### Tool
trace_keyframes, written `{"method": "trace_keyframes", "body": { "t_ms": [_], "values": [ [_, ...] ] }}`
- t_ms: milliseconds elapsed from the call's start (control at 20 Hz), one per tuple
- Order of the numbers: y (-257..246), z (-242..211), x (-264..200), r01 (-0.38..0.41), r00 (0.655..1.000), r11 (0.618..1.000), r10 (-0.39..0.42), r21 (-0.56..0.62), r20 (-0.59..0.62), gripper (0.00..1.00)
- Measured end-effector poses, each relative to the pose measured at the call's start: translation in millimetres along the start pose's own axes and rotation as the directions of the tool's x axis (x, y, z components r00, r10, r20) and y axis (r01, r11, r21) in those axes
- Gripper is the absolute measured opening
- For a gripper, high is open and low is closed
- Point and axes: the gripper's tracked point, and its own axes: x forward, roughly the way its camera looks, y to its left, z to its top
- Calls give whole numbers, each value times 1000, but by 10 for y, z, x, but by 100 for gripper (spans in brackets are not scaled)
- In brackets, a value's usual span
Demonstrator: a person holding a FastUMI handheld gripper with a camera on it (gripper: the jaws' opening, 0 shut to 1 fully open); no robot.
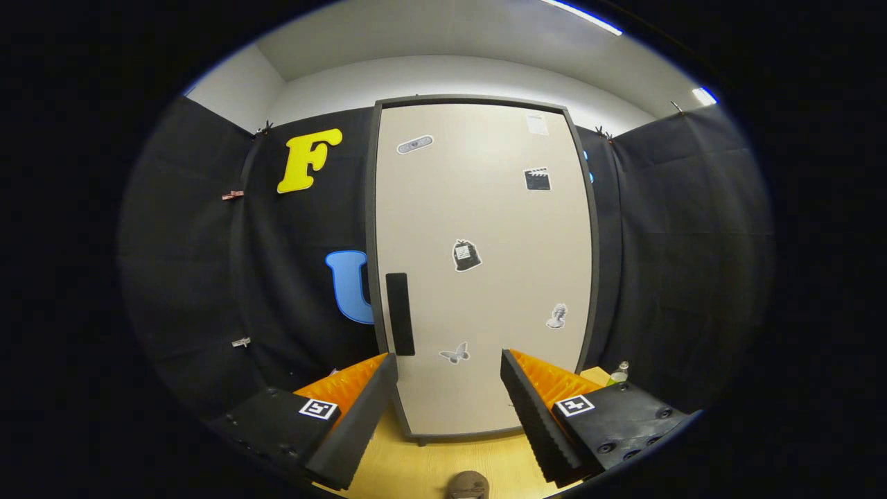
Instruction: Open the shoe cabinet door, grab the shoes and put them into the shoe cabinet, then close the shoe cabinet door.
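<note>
Gripper (449, 388): fingers spread wide, nothing held. Shoe cabinet door (481, 267) seen shut, straight ahead, beyond fingertips, well apart. Dark handle (400, 314) noted on door's left edge, low, just above left fingertip. Step judged: door opening, not yet begun. Advised: gripper shifted toward handle, handle bracketed by both fingers, closed firmly, pulled outward along hinge arc, hinge presumed on door's right edge. Shoes not located. Small bottle (621, 372) beside door's lower right corner, to be avoided.

A round brown thing (467, 484) beneath the tool's parted fingers is cut off.
</note>
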Motion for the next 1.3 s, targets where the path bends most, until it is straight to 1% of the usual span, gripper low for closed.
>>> {"method": "trace_keyframes", "body": {
  "t_ms": [250,450,600,800,1000,1250,1300],
  "values": [
    [296,-120,222,-27,999,1000,27,4,-30,98],
    [526,-82,501,-47,999,998,47,44,-1,98],
    [606,-109,775,-34,999,998,35,60,-3,98],
    [627,-124,1098,-4,1000,999,4,38,13,98],
    [609,-163,1428,27,999,999,-27,42,18,98],
    [618,-261,1701,53,999,998,-53,24,2,96],
    [620,-266,1730,60,998,998,-60,23,1,94]
  ]
}}
